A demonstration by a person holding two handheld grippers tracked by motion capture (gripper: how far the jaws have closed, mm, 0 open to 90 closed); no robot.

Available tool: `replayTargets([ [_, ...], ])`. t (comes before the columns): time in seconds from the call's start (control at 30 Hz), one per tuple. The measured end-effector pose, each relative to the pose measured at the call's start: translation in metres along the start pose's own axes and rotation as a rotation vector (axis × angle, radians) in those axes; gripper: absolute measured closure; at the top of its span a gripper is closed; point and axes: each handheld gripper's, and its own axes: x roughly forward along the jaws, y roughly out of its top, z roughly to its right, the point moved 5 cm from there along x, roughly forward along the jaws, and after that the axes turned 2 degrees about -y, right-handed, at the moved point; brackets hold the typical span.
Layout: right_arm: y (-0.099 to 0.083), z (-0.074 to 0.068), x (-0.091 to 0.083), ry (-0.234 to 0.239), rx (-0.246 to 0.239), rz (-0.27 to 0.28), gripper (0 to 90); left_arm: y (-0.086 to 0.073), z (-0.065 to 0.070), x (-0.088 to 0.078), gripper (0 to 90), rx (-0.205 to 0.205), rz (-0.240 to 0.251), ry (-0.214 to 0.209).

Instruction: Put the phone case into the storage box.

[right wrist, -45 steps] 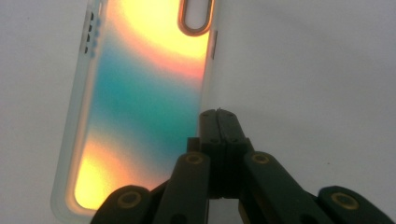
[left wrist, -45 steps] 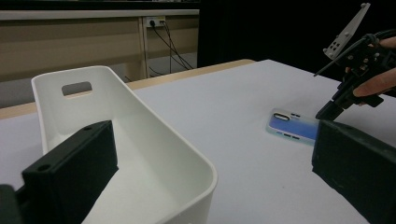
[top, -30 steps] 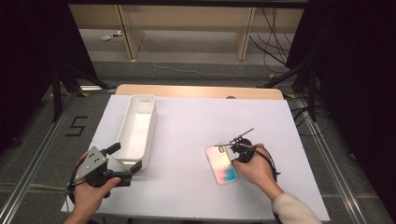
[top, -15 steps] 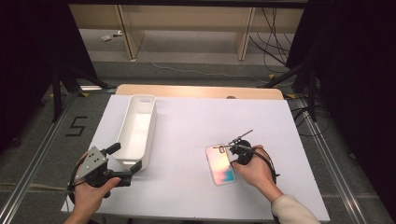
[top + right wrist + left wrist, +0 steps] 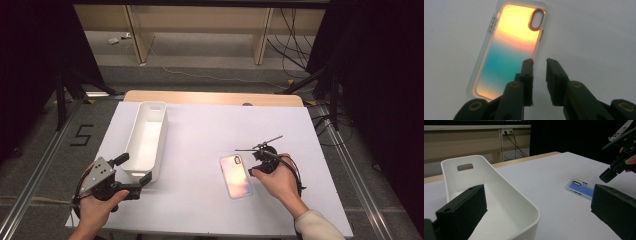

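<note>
One long white plastic bin (image 5: 147, 137) sits empty at the table's left, between the left gripper's (image 5: 131, 172) spread jaws. Right of it, the right gripper (image 5: 539, 62), jaws just parting with nothing between them, hovers over the iridescent phone case's (image 5: 236, 175) right edge.

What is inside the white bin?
Nothing that shows: the bin looks empty, with bare white floor. The left gripper's near jaw covers part of the inside in its view.

**Two handheld grippers over a white table**

A person's right gripper (image 5: 256, 161) hovers just beside an iridescent phone case (image 5: 235, 175) lying flat. The left gripper (image 5: 131, 176) sits near the end of a long white bin (image 5: 159, 145).
</note>
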Motion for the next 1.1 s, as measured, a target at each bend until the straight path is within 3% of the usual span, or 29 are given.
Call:
replayTargets([
  [0.17,0.004,-0.004,-0.010,0.026,0.042,0.028,55.3,0.000,0.000,0.000,0.0,-0.001,-0.003,-0.001],
  [0.33,0.007,-0.004,-0.020,0.040,0.001,0.095,37.6,0.000,0.000,-0.001,0.0,-0.002,-0.007,0.001],
  [0.4,0.008,-0.007,-0.026,0.049,0.033,0.098,32.4,0.000,0.000,0.000,0.0,-0.006,-0.003,-0.002],
  [0.43,0.008,-0.006,-0.027,0.047,0.002,0.103,31.0,0.000,0.000,0.000,0.0,-0.002,-0.004,-0.001],
  [0.5,0.009,-0.010,-0.032,0.054,0.030,0.102,28.6,0.000,0.000,0.000,0.0,-0.003,-0.004,-0.002],
  [0.53,0.010,-0.008,-0.033,0.054,-0.002,0.114,28.3,0.000,0.000,0.000,0.0,0.001,-0.006,0.000],
  [0.67,0.010,-0.013,-0.039,0.051,-0.012,0.114,27.2,0.000,0.000,0.000,0.0,0.001,-0.007,0.001],
  [0.7,0.010,-0.016,-0.041,0.058,0.009,0.111,27.2,0.000,0.000,0.000,0.0,-0.002,-0.007,0.002],
  [0.77,0.011,-0.014,-0.042,0.054,-0.036,0.123,27.2,-0.001,0.000,-0.001,0.0,0.000,-0.014,0.006],
  [0.83,0.012,-0.018,-0.046,0.059,-0.006,0.123,27.2,-0.001,0.000,-0.001,0.0,-0.001,-0.015,0.007],
  [1.1,0.015,-0.019,-0.052,0.056,-0.015,0.128,27.3,-0.001,0.000,0.000,0.0,0.000,-0.016,0.006],
])
